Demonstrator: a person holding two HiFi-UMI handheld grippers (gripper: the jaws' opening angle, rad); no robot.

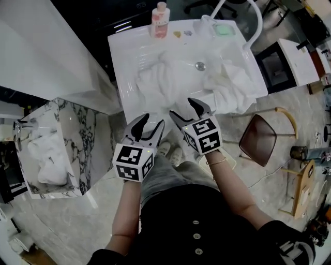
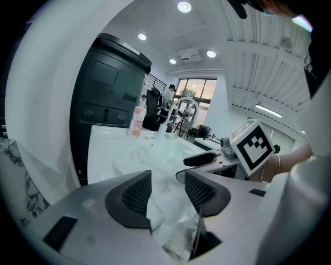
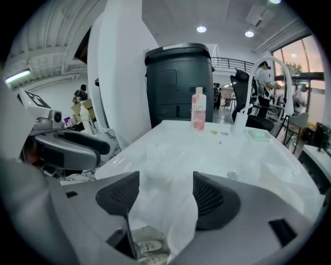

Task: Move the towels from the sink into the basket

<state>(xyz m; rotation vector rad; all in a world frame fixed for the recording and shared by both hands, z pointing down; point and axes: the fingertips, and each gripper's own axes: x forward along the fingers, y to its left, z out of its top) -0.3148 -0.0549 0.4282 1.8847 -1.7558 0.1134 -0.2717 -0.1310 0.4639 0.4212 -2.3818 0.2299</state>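
White towels [image 1: 160,77] lie crumpled in the white sink [image 1: 121,62]. One hangs over its front rim, and another [image 1: 235,90] drapes over the front right corner. The marble-patterned basket [image 1: 77,145] stands on the floor to the left, with a white towel [image 1: 44,155] inside. My left gripper [image 1: 151,124] is open and empty just before the sink's front rim. My right gripper [image 1: 181,107] is open beside it. In the right gripper view the hanging towel [image 3: 165,155] shows just ahead of the gripper [image 3: 165,178], untouched by its pads. The left gripper [image 2: 168,176] faces the basin.
A pink bottle [image 1: 160,20], a green soap dish [image 1: 223,29] and a curved faucet [image 1: 248,15] stand at the sink's back. A white counter [image 1: 41,52] lies to the left and a brown stool [image 1: 258,137] to the right. A dark bin [image 3: 178,83] stands behind the sink.
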